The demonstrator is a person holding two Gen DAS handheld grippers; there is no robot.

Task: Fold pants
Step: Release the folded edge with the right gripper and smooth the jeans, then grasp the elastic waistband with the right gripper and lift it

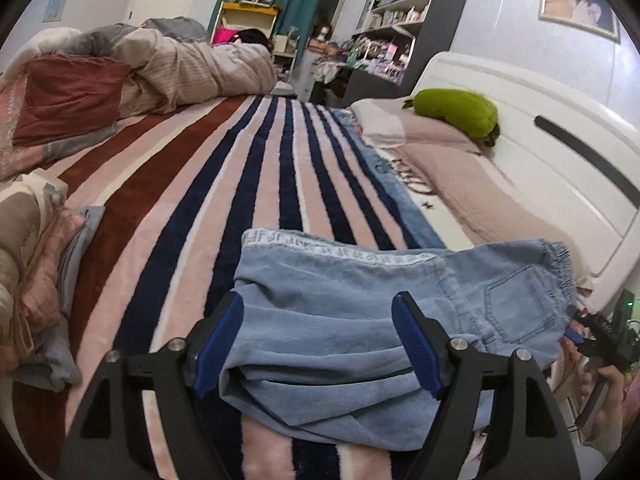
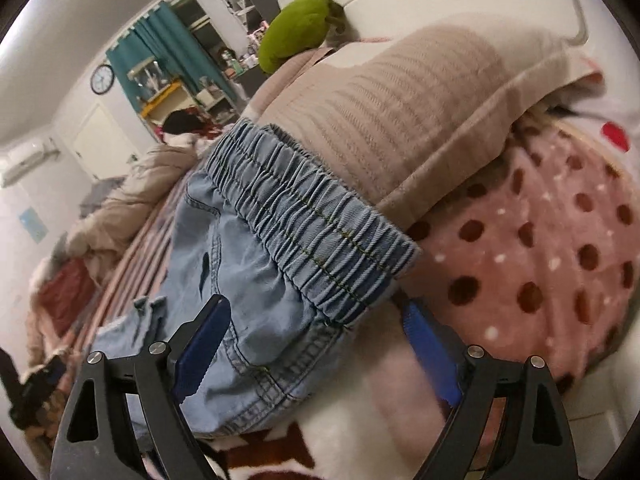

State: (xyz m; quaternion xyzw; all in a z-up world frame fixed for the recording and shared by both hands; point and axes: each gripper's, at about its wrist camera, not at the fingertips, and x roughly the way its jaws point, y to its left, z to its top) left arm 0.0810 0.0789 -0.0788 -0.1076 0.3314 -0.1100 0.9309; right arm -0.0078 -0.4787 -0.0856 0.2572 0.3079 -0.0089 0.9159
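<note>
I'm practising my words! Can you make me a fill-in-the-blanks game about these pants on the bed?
1. The pants are made of light ____ denim.
2. The blanket under them has a ____ pattern.
3. The plush toy by the headboard is ____.
4. The left gripper has its fingers ____.

Missing words: blue, striped, green, open.

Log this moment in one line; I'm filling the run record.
stage: mid-fold | jeans: on striped blanket, already folded over | left claw: open over jeans | right claw: open near waistband
</note>
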